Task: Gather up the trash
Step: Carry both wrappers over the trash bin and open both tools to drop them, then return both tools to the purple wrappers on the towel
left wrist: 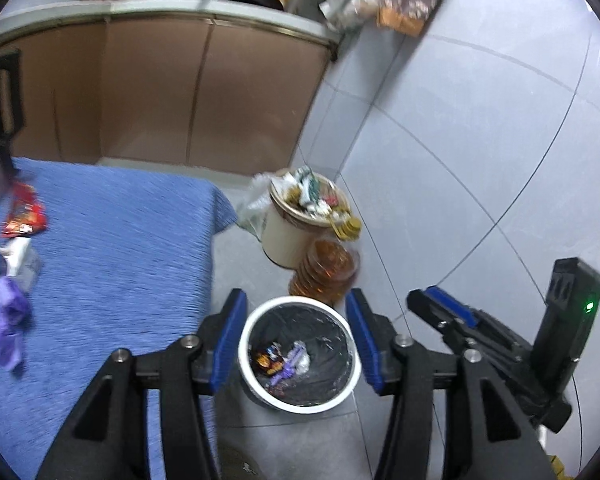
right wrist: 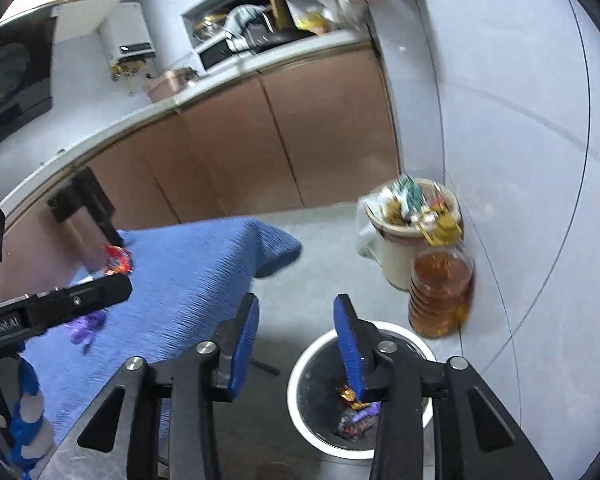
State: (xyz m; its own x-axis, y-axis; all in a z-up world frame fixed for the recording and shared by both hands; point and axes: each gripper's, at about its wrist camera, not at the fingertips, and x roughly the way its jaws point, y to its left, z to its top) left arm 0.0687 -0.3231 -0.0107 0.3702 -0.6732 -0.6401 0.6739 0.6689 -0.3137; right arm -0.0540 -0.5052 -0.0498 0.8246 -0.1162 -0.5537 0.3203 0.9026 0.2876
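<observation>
- hanging spread wide and empty, the left gripper (left wrist: 296, 330) frames the white bin (left wrist: 298, 354), wrappers (left wrist: 280, 360) inside.
- the right gripper (right wrist: 296, 330), also wide and empty, sits at 3 o'clock.
- at 9 o'clock, more trash (left wrist: 10, 248) lies on the blue tablecloth (left wrist: 120, 248).
- at 12 o'clock stands an oil bottle (left wrist: 326, 270).

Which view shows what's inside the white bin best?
The left wrist view. There the white bin sits whole between the open tongs, so its black liner and the wrappers at the bottom show clearly. In the right wrist view, the bin is partly hidden behind a blue pad, with only some wrappers visible.
</observation>
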